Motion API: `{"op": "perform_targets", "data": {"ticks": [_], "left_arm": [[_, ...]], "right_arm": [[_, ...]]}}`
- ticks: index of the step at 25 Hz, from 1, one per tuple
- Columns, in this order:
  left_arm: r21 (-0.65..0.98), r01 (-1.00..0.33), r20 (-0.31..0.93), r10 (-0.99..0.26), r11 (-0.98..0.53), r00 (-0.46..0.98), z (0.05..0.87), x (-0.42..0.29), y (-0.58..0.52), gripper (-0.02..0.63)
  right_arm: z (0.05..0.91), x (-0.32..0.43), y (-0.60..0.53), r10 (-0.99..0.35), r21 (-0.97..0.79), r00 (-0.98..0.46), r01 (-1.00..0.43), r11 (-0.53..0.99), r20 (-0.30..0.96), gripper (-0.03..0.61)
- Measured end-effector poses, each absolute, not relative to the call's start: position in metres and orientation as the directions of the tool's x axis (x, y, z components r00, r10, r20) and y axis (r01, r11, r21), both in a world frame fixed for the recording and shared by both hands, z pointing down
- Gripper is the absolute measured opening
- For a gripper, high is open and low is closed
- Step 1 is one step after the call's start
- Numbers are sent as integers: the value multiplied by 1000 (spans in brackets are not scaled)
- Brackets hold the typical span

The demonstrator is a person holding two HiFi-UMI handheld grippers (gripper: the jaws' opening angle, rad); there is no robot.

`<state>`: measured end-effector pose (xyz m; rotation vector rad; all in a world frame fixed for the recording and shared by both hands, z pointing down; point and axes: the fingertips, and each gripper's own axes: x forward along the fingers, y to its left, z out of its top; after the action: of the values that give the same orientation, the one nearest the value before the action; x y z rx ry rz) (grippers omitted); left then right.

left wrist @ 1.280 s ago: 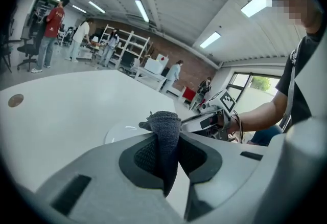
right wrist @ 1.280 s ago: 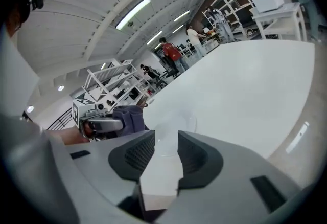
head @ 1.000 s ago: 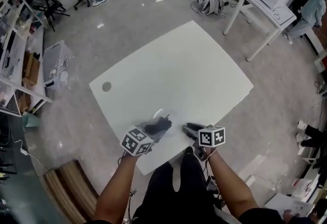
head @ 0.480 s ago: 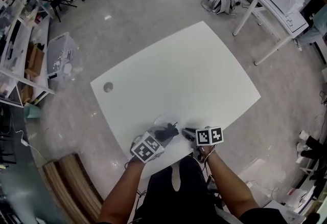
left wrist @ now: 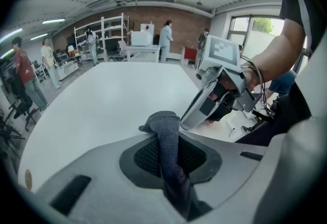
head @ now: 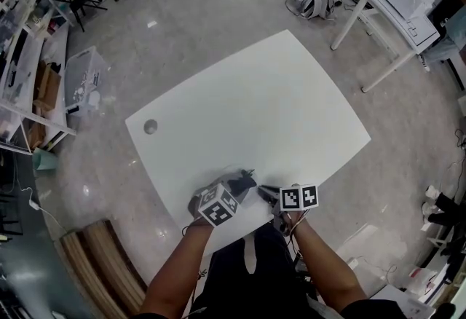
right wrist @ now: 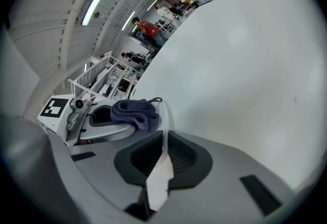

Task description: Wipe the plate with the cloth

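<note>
A dark grey cloth [left wrist: 162, 121] hangs bunched between the pads of my left gripper [left wrist: 166, 147], which is shut on it. The white plate [right wrist: 162, 166] lies at the near edge of the white table [head: 255, 106]. Its rim runs edge-on between the pads of my right gripper [right wrist: 164, 138], whose jaws are closing on it. In the head view the left gripper [head: 237, 190] and right gripper [head: 266, 192] sit close together over the plate, which they mostly hide. The cloth [right wrist: 135, 110] rests against the plate's far side.
A round grommet hole [head: 150, 126] marks the table's left corner. A white desk [head: 386, 4] stands at the back right, with shelving [head: 29, 77] and office chairs on the left. Several people stand far off. The person's legs are just below the table's near edge.
The left gripper has carried the cloth right and down, against the plate. The right gripper has dropped slightly and its jaws have narrowed around the plate's rim.
</note>
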<state>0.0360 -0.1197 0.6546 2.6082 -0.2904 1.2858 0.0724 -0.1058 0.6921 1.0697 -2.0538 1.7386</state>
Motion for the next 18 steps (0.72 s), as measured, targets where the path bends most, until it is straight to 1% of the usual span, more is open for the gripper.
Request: {"op": "perform_targets", "data": {"ticks": [5,11,18], "left_arm": [[50,-273,833,-110,-961,542,664,17,-136,54],[-13,-255,869,-137,-967,476,661,-5,-129,54],[14,-233,902,-88,-972,423,660,-34,-95,54]], "right_arm": [[696,72,-107,-373,-741,-692,-671,17,618,28],[696,79,-107,-397,-732,-669,-682,-8,628,28],[693,86,-111,-441,-711,-631,-703,-24,639,26]]}}
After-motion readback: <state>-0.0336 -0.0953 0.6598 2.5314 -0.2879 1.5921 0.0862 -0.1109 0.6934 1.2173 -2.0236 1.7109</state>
